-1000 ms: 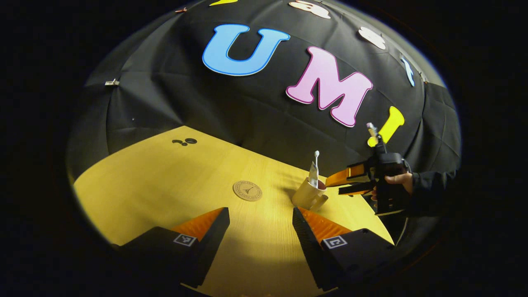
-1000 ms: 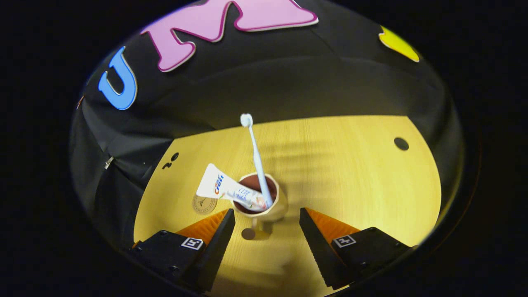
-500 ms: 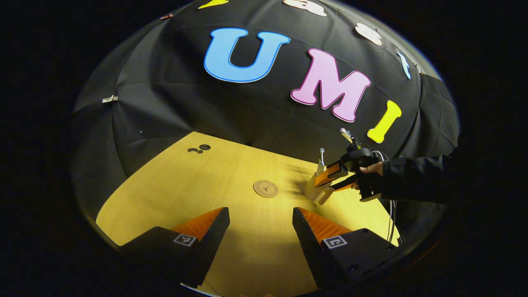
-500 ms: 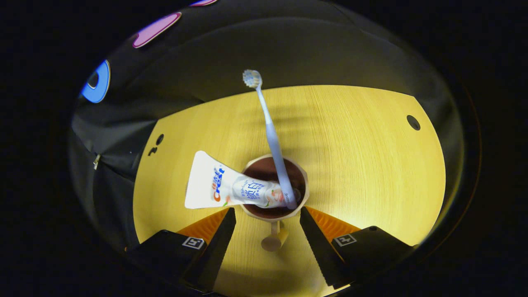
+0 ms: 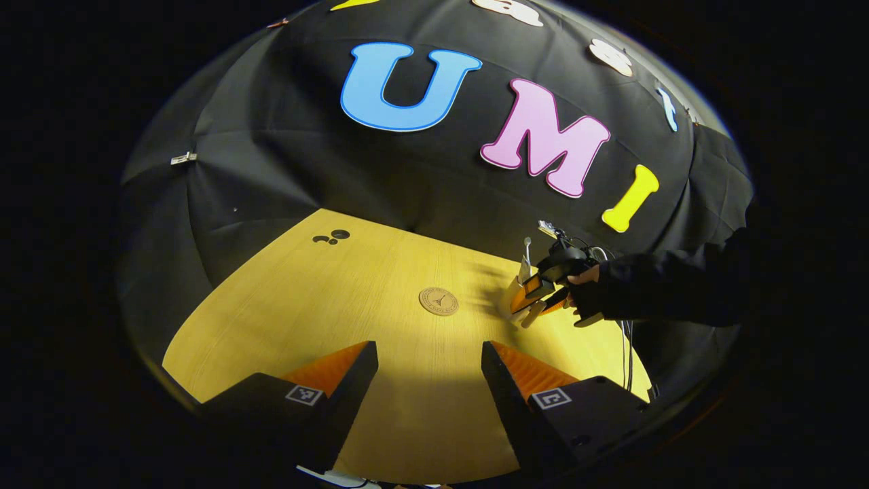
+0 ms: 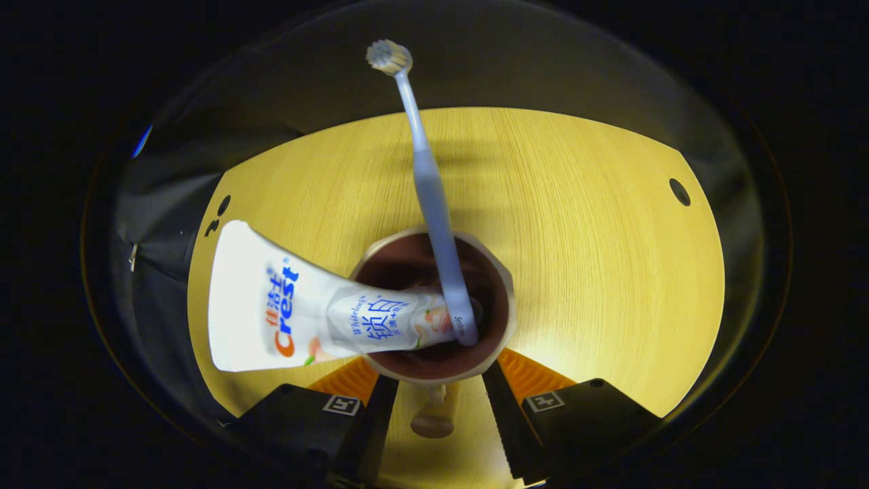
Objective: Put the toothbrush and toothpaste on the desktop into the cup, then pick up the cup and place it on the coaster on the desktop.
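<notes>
In the right gripper view a beige cup (image 6: 506, 299) with a dark inside stands on the wooden table. A pale toothbrush (image 6: 424, 176) stands in it, head up, and a white toothpaste tube (image 6: 271, 305) leans out to the left. My right gripper (image 6: 440, 379) has a finger against each side of the cup, with the cup's handle (image 6: 432, 420) between them. The left gripper view shows the cup (image 5: 514, 295) right of the round coaster (image 5: 438, 301), with the right gripper (image 5: 536, 299) on it. My left gripper (image 5: 429, 360) hangs open above the near table with nothing in it.
The wooden table (image 5: 305, 305) runs back to the black cloth wall. Small dark holes (image 5: 331, 237) mark its far left, and another hole (image 6: 679, 191) lies to the right in the right gripper view. A sleeved arm (image 5: 665, 292) reaches in from the right, with cables (image 5: 624, 346) hanging below it.
The right gripper came down and forward onto the cup, and its fingers narrowed around it. The left gripper drew back slightly and stayed open.
</notes>
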Tool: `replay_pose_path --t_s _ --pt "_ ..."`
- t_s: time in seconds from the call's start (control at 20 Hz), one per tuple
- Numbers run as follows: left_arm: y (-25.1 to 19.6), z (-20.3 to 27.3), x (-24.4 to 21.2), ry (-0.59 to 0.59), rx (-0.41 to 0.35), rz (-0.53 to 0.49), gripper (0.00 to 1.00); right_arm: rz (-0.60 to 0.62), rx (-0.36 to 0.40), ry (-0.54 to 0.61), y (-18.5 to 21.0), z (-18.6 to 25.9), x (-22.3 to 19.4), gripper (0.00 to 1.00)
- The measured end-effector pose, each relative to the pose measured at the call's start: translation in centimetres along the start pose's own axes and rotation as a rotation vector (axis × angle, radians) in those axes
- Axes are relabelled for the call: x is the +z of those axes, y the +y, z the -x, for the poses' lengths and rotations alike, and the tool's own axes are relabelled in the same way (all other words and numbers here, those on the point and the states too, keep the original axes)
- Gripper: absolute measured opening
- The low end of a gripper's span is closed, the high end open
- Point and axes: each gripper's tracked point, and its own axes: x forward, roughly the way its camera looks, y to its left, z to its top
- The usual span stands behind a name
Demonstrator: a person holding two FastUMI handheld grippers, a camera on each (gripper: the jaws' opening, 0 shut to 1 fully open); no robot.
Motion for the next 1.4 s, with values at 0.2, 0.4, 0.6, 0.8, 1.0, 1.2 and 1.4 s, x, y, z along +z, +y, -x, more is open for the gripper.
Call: replay_pose_path --t_s 0.2,0.4,0.6,0.8,1.0,1.2,1.4 --pt "-0.1 -0.2 -0.7 0.021 0.0 0.003 0.96 0.021 -0.007 0.041 -0.1 -0.4 -0.9 0.49" --pt "-0.3 -0.2 -1.0 0.034 -0.002 -0.007 0.96 0.039 -0.038 0.032 0.0 -0.3 -0.7 0.33" --pt "-0.5 -0.3 -1.1 0.037 -0.001 -0.015 0.96 0.075 -0.062 0.035 -0.3 -0.2 -0.9 0.28" --pt "-0.3 -0.1 -1.4 0.04 0.001 -0.014 0.96 0.073 -0.062 -0.005 0.1 -0.1 -0.2 0.27" --pt "0.3 0.0 -1.9 0.046 0.008 -0.015 0.96 0.109 -0.043 -0.036 2.2 1.8 1.2 0.27" --pt "0.7 0.0 -1.9 0.042 0.014 -0.014 0.96 0.137 -0.001 -0.042 6.2 2.8 1.6 0.27" --pt "1.5 0.7 -2.3 0.038 0.032 -0.002 0.96 0.198 0.029 -0.039 10.3 2.6 1.2 0.27"
